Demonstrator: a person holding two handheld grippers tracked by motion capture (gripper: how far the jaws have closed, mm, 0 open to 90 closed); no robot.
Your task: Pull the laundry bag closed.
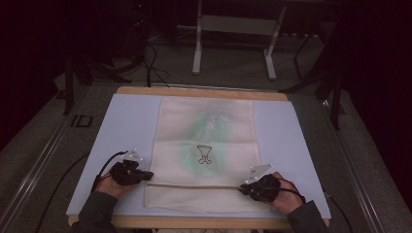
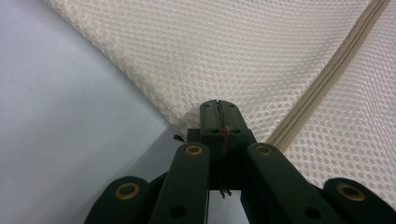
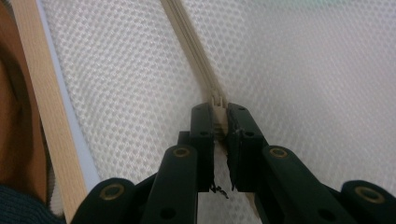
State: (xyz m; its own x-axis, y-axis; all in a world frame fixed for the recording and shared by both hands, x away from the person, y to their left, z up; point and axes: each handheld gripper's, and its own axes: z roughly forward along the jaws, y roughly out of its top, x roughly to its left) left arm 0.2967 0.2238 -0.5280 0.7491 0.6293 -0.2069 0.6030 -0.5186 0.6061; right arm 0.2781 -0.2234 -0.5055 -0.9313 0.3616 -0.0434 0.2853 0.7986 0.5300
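A cream mesh laundry bag (image 1: 206,126) lies flat on the table, with green clothing and a small printed figure showing through it. A beige zipper (image 1: 194,186) runs across its near end. My left gripper (image 1: 148,175) is shut on the bag's left edge (image 2: 187,114) beside the zipper's end (image 2: 322,79). My right gripper (image 1: 241,189) is shut on the zipper pull (image 3: 218,105) at the zipper's right end, the mesh (image 3: 303,79) spreading on both sides.
The bag rests on a pale blue mat (image 1: 126,126) over a wooden table (image 1: 199,92). The table's wooden front edge (image 3: 46,116) runs close to my right gripper. Beyond the table stand a white frame (image 1: 233,29) and dark cables (image 1: 150,63) on the floor.
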